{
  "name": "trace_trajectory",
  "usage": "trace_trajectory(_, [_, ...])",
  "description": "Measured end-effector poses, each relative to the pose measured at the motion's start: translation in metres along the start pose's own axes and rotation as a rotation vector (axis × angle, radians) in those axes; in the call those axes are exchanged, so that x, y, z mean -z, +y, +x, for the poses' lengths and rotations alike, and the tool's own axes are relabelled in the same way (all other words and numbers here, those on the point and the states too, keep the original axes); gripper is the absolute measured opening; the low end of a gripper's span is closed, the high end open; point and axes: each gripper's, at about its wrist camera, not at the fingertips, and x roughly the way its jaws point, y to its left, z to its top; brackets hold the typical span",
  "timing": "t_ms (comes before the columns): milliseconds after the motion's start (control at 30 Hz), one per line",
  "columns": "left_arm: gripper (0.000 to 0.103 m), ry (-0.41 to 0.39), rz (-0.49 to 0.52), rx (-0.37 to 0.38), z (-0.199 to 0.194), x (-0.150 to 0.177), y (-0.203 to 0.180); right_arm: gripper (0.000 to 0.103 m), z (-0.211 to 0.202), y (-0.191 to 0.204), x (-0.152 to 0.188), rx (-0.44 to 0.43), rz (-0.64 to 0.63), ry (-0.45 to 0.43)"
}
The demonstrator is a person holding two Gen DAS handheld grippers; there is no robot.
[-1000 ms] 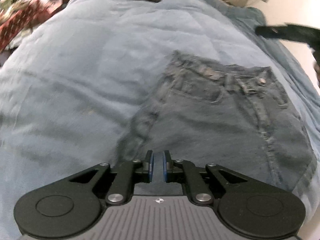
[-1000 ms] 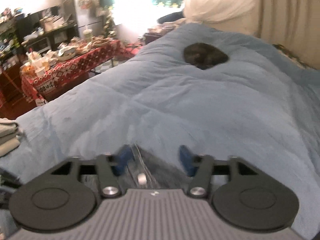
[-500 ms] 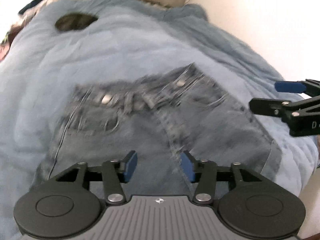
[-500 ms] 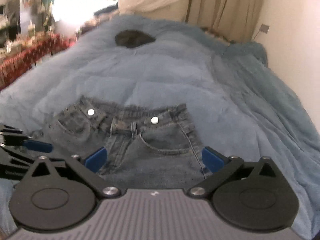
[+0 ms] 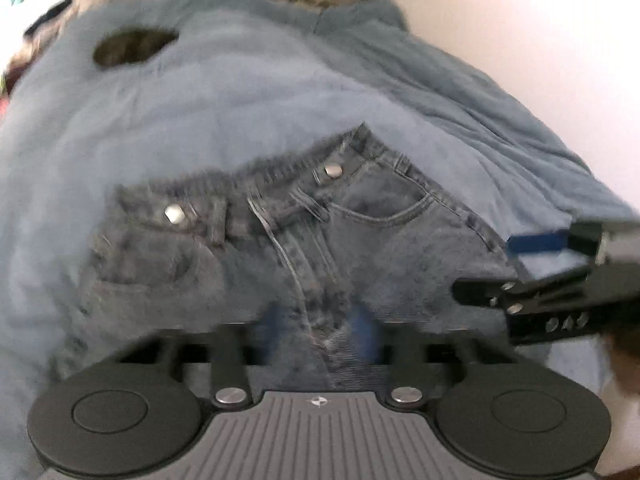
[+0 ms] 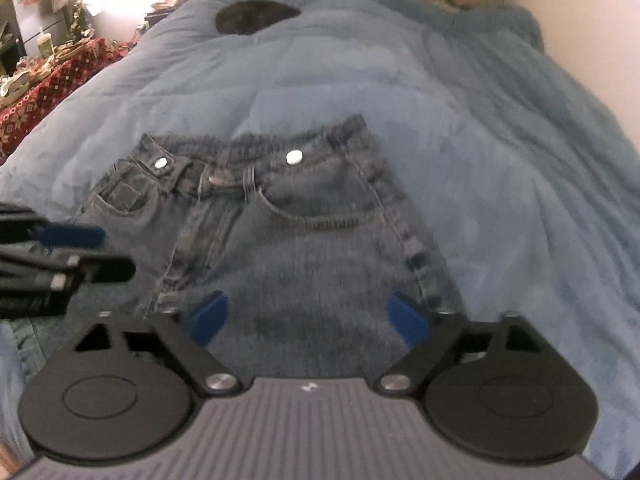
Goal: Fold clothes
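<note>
At the left gripper [image 5: 318, 336]: jaws just closing, narrow, blurred blue pads [image 5: 272, 336] either side of a raised fold of the jeans [image 5: 280, 240] at the crotch seam. Cannot tell through the blur whether pressing on it yet. At the right gripper [image 6: 308, 318]: also just closing but wide apart, gripping nothing, hanging over the jeans' right thigh with flat denim showing between the pads. Seen from each other's camera, both low beside the jeans, one at each side. Jeans spread front up on the blanket [image 6: 360, 72], waistband at the far end, two metal buttons showing, front pockets flat. Farther up the blanket, well apart from the jeans, a dark lump [image 6: 256, 16]. Off the left edge, a red cloth [image 6: 48, 80] with clutter on it. To the right, a pale wall [image 5: 520, 20].
</note>
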Motion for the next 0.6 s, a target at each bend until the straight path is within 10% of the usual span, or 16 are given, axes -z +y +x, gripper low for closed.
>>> trace_trajectory(133, [0.006,-0.006,0.018,0.112,0.022,0.003,-0.022,0.026,0.025,-0.002,0.007,-0.056,-0.002,0.088])
trace_trajectory(600, [0.003,0.254,0.082,0.195,0.050,0.063,-0.067,0.024,-0.001,-0.011,0.074,-0.068,-0.184,0.153])
